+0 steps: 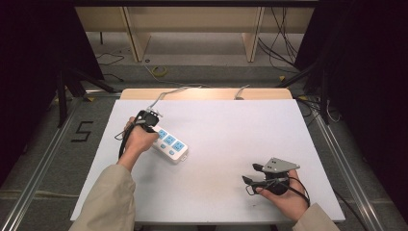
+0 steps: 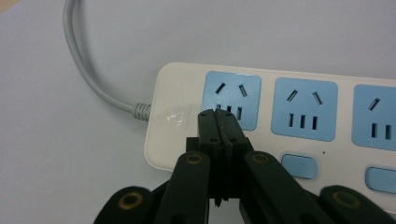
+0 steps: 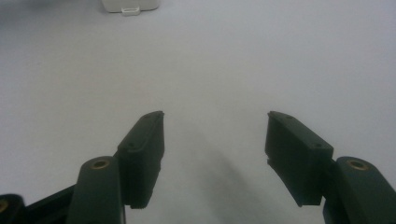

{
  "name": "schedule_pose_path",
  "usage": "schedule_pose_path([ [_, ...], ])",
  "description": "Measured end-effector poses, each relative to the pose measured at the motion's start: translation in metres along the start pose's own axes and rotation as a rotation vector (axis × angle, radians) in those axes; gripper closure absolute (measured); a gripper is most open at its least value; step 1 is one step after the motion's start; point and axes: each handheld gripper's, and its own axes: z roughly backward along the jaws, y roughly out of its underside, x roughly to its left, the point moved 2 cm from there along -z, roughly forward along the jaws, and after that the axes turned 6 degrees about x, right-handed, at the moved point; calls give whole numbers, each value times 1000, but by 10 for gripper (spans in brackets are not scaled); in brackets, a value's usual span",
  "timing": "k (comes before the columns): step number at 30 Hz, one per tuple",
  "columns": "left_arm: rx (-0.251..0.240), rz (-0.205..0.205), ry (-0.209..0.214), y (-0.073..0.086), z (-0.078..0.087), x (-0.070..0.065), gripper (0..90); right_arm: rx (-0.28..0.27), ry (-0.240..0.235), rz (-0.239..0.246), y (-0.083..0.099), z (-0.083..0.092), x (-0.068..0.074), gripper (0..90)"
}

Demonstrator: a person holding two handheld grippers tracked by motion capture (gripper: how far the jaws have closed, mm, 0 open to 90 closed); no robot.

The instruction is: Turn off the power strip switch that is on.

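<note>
Two grippers are in my hands at the white table (image 1: pixel 226 120). My left gripper (image 2: pixel 217 114) has its jaws fully closed, pad against pad, with nothing clamped between them. Its tips sit over the white power strip (image 2: pixel 180 98), at the lower edge of the first blue socket panel (image 2: pixel 232 99); whether they press on the surface I cannot tell. Relative to this gripper, the grey cord (image 2: pixel 81 70) leaves the strip's end to the left of the tips and curves away ahead. A second blue socket panel (image 2: pixel 306 109) lies to the right of the tips, and a third (image 2: pixel 376 116) is further right at the frame edge. Small blue switch buttons (image 2: pixel 299 166) sit on the near side of the sockets, just right of my jaws.

In the high view the left gripper (image 1: pixel 146 118) is at the cord end of the power strip (image 1: pixel 171 144), with my left hand (image 1: pixel 137 139) around it.

My right gripper (image 3: pixel 215 126) has its jaws wide apart and holds nothing. Bare table surface lies between and ahead of the pads. The power strip's end (image 3: pixel 130 5) appears well ahead of it, slightly left. In the high view the right gripper (image 1: pixel 250 174) rests low near the table's near right area, well apart from the strip, in my right hand (image 1: pixel 286 197).
</note>
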Motion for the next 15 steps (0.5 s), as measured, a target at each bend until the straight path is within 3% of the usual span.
schedule_pose_path([
  [15,26,1,12,0,-4,0,897,0,0,0,0,0,0,386],
])
